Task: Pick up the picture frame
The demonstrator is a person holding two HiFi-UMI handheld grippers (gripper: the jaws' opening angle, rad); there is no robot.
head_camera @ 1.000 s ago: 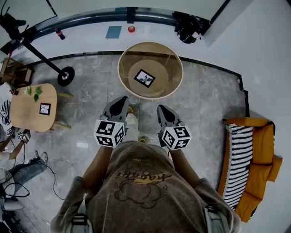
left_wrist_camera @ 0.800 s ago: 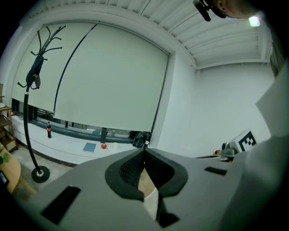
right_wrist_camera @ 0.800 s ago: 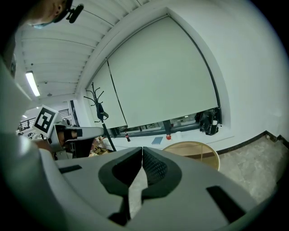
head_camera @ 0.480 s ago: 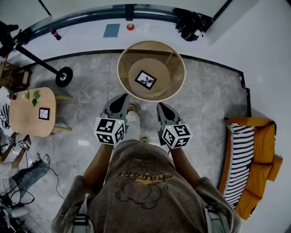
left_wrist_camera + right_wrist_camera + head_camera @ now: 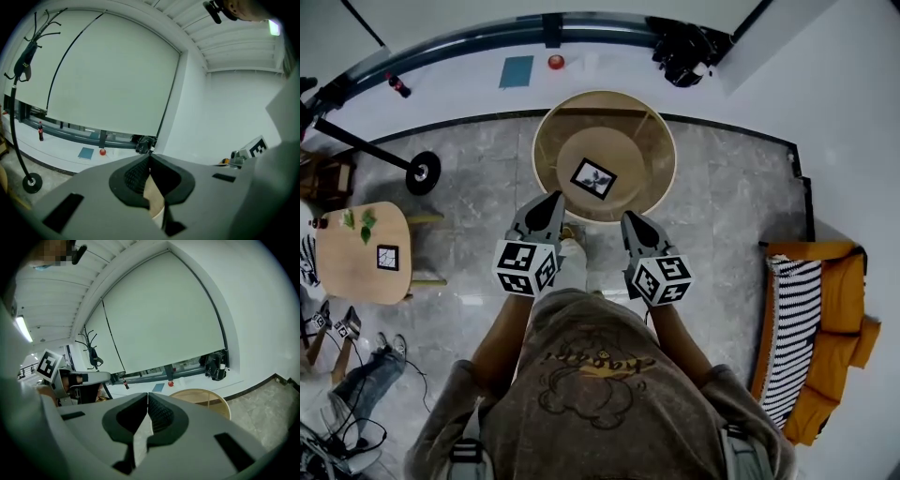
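A small black picture frame with a white mat lies flat on the lower shelf of a round glass-topped wooden table. In the head view my left gripper hangs shut at the table's near rim, left of the frame. The right gripper is shut too, just off the rim's near right side. Neither holds anything. The right gripper view shows the table beyond its closed jaws; the frame is hidden there. The left gripper view shows only its closed jaws against wall and floor.
A low wooden side table with a second small frame stands at left. An orange sofa with a striped cushion sits at right. A coat stand base, a bottle, a red ball and a black bag lie by the far wall.
The person has stepped toward the round table. Both shut grippers now reach its near rim, and the table and frame sit closer in the head view.
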